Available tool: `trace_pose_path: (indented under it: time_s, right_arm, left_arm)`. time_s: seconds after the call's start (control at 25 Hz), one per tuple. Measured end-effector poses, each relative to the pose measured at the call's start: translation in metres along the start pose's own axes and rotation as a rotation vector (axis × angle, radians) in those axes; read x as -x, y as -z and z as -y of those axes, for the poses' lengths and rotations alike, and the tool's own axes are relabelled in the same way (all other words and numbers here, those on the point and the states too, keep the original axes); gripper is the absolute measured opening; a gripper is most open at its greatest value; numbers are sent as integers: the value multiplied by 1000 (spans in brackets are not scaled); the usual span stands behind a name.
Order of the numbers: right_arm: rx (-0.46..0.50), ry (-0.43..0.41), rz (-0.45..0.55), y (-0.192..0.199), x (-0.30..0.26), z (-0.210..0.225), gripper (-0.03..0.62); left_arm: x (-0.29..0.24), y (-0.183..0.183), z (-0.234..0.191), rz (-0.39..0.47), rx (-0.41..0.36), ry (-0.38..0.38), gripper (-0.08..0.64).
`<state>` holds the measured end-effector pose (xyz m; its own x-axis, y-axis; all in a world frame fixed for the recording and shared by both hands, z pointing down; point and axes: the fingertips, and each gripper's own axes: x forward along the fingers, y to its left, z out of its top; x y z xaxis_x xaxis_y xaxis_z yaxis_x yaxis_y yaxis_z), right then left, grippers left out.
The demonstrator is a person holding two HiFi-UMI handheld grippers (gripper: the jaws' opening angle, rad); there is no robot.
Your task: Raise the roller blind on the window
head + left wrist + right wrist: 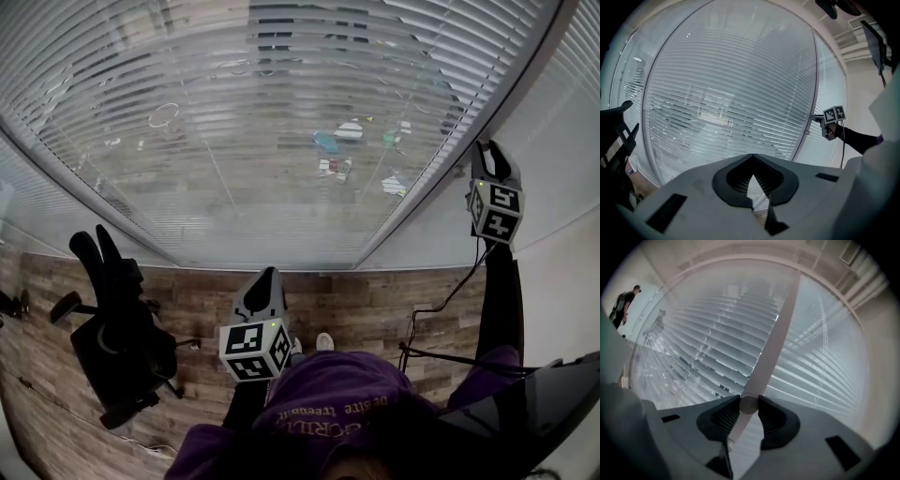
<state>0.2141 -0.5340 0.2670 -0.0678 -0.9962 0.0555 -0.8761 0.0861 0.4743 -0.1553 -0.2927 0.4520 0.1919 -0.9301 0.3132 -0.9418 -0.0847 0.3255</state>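
While the person stands right up at the window, the blind (281, 122) hangs fully down over the glass, its slats tilted enough that you can see a bit of the outside through them. Right gripper (495, 150) is up at the right edge of that pane, held about level. In its own view, the right gripper's pads are clamped on a white wand (773, 333) that runs up alongside the blind, one pad on each side of it. Left gripper (265, 277) is held lower, in front of the person's purple hoodie (347, 403), well apart from the blind. Its jaws are pinched together at the tips with nothing in them. Black office chair (117, 328) sits off to the left on the wood floor (375, 319).
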Motion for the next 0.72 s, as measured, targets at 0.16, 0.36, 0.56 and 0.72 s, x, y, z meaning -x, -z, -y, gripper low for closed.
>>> trace_pose_path:
  time_s: [0.16, 0.36, 0.56, 0.72]
  right_arm:
    - [-266, -38, -12, 3, -2, 4, 121]
    - [-511, -51, -24, 0, 0, 8, 121]
    - [-750, -94, -29, 2, -1, 11, 121]
    - [-987, -131, -29, 5, 0, 12, 121]
  left_arm:
    - [1, -1, -2, 2, 3, -7, 0]
    - [2, -1, -4, 2, 5, -11, 0]
    - [3, -1, -4, 2, 5, -13, 0]
    - [4, 0, -5, 4, 4, -14, 0]
